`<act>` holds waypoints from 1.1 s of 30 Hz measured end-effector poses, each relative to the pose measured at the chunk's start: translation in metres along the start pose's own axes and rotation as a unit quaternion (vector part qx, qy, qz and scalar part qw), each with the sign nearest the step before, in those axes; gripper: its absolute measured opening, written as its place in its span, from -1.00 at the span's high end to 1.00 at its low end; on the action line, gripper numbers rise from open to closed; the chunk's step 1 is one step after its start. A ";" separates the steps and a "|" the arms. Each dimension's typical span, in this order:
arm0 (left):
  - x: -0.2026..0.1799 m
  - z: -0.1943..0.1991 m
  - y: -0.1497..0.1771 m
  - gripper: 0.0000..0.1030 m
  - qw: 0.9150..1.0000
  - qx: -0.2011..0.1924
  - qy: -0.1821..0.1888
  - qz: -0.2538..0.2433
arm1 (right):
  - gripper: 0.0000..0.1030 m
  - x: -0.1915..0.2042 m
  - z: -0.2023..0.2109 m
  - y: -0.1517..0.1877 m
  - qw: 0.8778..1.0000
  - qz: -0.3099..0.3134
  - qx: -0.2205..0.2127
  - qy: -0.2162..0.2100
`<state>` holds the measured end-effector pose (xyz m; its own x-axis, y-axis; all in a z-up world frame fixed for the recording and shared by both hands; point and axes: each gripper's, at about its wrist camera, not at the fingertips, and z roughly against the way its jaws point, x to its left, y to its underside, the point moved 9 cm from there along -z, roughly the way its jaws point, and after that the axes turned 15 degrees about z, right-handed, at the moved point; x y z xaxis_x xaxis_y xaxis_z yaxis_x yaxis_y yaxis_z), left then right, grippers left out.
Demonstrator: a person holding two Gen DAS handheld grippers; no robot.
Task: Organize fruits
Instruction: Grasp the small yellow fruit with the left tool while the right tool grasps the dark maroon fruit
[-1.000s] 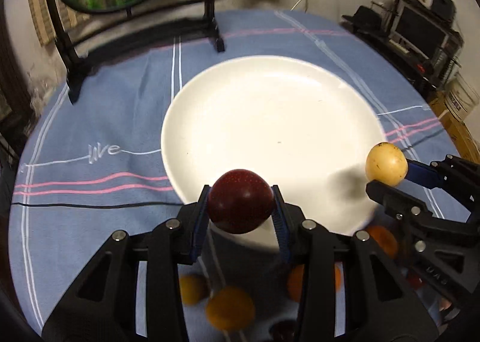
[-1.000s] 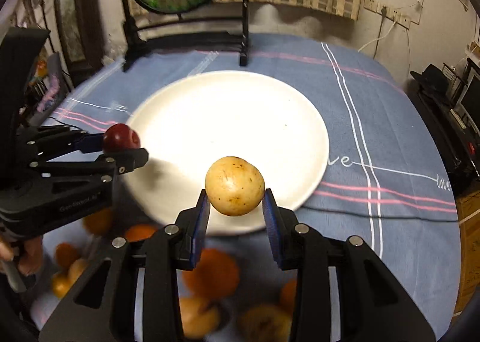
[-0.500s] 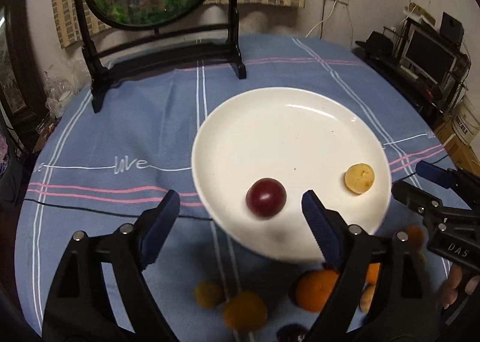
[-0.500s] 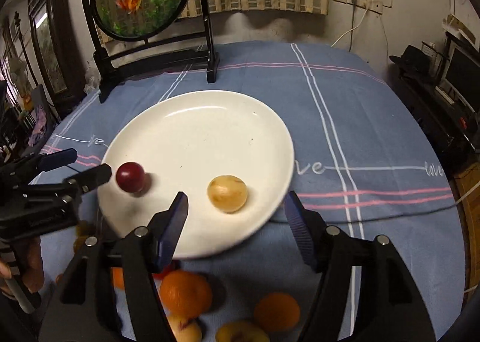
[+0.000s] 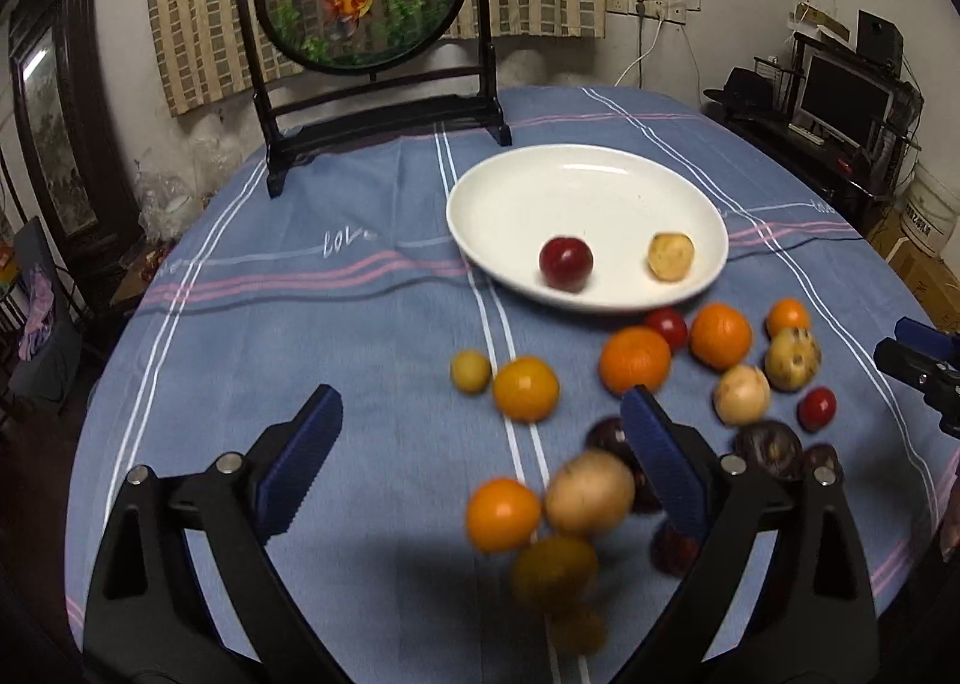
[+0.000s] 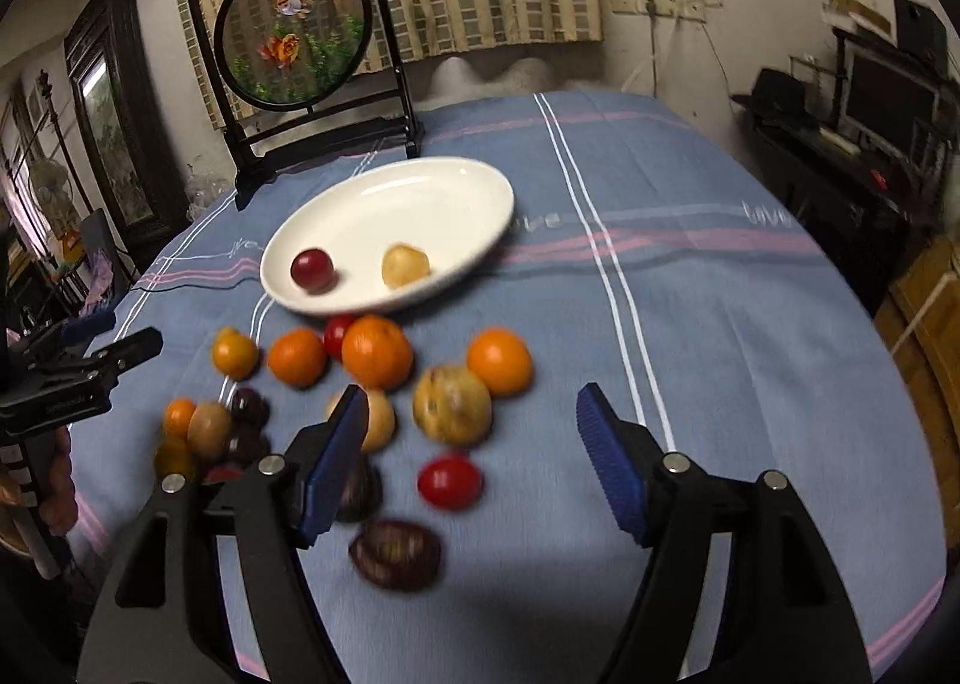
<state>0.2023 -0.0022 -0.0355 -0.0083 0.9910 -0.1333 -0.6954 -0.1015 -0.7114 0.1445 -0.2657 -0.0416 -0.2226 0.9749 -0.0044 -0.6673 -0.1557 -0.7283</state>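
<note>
red plum [image 5: 566, 263] & yellow fruit [image 5: 671, 256] on plate [image 5: 510, 192], both roundish

- One white plate [image 5: 576, 168] is lying beyond both pairs of jaws.
- Two fruits are sitting on it: one red fruit [image 5: 566, 262] and one yellow fruit [image 5: 671, 257].
- Five orange fruits [image 5: 635, 360] are lying loose on the cloth [image 5: 300, 354], ahead of the jaws.
- At least two small red loose fruits [image 5: 816, 408] are showing.
- The pale and dark fruits [image 5: 768, 447] nearest the jaws are blurring together, so no exact count is possible.
</note>
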 end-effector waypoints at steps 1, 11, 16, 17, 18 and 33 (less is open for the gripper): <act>0.004 0.005 0.008 -0.86 1.000 0.004 0.000 0.007 | -0.40 0.000 0.003 0.008 1.000 -0.007 0.003 0.003; 0.016 0.023 0.057 -0.86 0.999 0.034 0.010 0.033 | -0.40 0.023 0.018 0.050 1.000 0.017 0.025 -0.004; 0.004 0.025 0.081 -0.86 0.998 0.054 0.018 0.019 | -0.40 0.034 0.020 0.052 0.999 0.034 0.026 -0.010; 0.002 0.024 0.086 -0.86 0.998 0.060 0.020 0.016 | -0.40 0.037 0.020 0.053 0.999 0.039 0.027 -0.010; 0.000 0.022 0.092 -0.86 0.997 0.067 0.020 0.014 | -0.40 0.039 0.019 0.054 0.999 0.042 0.029 -0.010; -0.012 -0.001 0.117 0.49 0.993 0.117 0.025 0.004 | -0.40 0.043 0.004 0.065 0.997 0.054 0.052 -0.014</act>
<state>0.1212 -0.0259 -0.1179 0.0181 0.9841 -0.1769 -0.8437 -0.0799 -0.5308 0.0885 -0.2350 -0.0864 -0.3156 0.9471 -0.0587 -0.7083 -0.2763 -0.6496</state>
